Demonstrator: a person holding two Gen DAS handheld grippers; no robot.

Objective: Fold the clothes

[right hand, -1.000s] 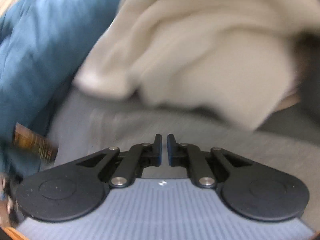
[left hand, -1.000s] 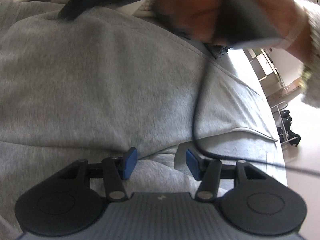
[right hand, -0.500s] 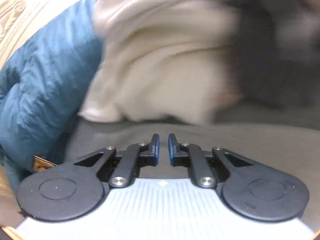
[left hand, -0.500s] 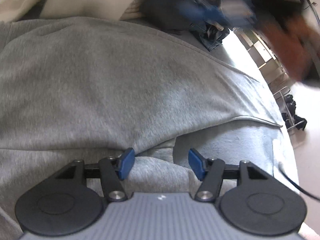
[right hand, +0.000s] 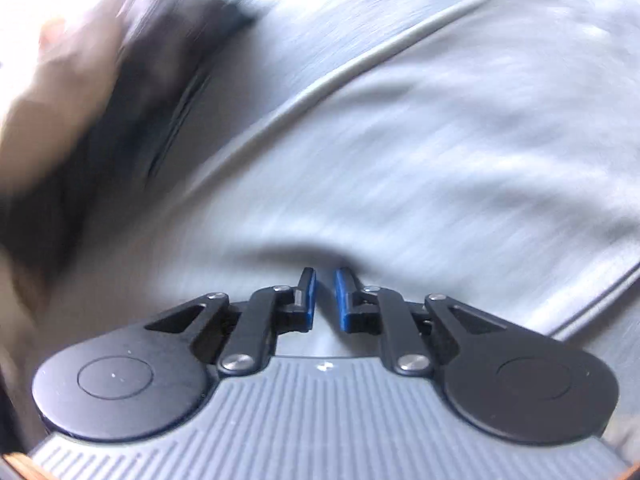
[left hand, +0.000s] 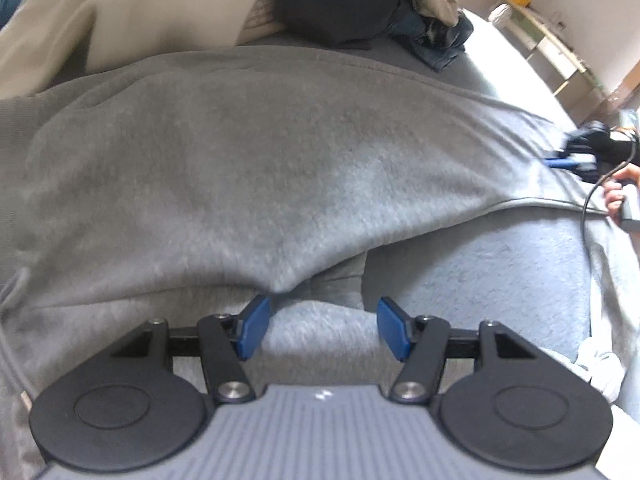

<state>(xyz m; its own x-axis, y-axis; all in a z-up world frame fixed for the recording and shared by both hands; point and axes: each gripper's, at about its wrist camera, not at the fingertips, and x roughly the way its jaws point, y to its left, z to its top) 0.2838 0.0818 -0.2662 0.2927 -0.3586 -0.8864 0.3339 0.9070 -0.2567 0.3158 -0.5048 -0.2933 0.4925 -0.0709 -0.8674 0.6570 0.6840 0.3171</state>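
Hovering left claw (left hand: 323,330): half open over grey sweatshirt (left hand: 248,168), empty | right claw (right hand: 325,300): slightly parted, empty

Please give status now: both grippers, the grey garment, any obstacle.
Left gripper open over grey sweatshirt. Right gripper nearly closed, empty, at its far edge. Clothes pile behind.

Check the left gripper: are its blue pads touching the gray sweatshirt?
Cannot tell. In the left wrist view the left gripper stands open over the gray sweatshirt, fabric showing between its pads, but no contact or gap is plain.
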